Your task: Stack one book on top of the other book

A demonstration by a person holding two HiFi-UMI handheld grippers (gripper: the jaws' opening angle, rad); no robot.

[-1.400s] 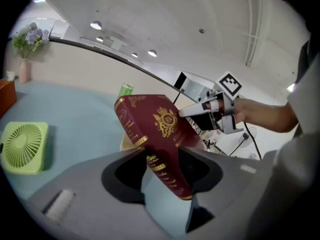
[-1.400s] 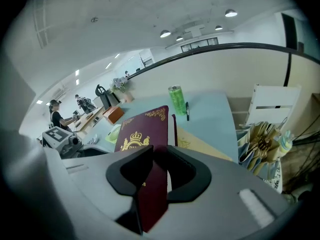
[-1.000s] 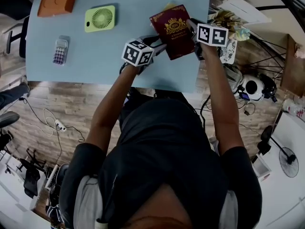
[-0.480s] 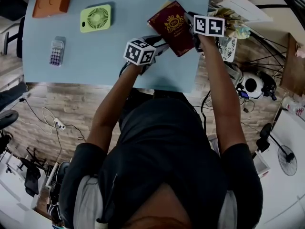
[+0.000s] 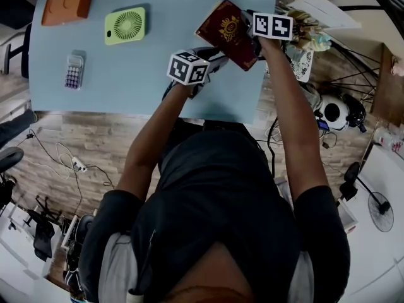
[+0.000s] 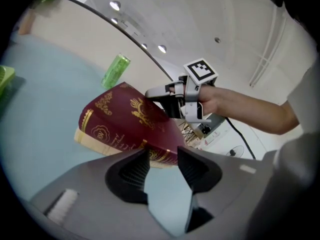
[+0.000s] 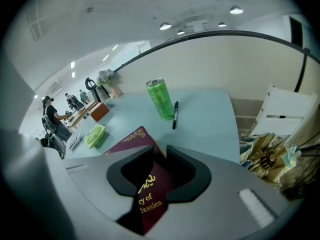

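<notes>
My right gripper [image 5: 251,35] is shut on the edge of a maroon book with gold print [image 5: 227,31] and holds it tilted over the far right of the light blue table [image 5: 145,74]. The book fills the right gripper's jaws [image 7: 160,156]. Under the maroon book [image 6: 125,121] a cream-edged second book [image 6: 82,135] lies on the table, mostly hidden. My left gripper [image 5: 216,60] is just in front of the books, open, with only tabletop between its jaws [image 6: 162,156]. The left gripper view also shows the right gripper [image 6: 167,101] on the maroon book's far edge.
A green can [image 7: 160,99] and a black marker [image 7: 174,115] stand beyond the books. A lime fan [image 5: 125,25], an orange box [image 5: 66,5] and a calculator [image 5: 74,71] lie to the left. Clutter [image 5: 303,36] sits just past the table's right edge.
My right gripper has carried the maroon book a little farther from me and turned it more askew. My left gripper has edged slightly right, still open.
</notes>
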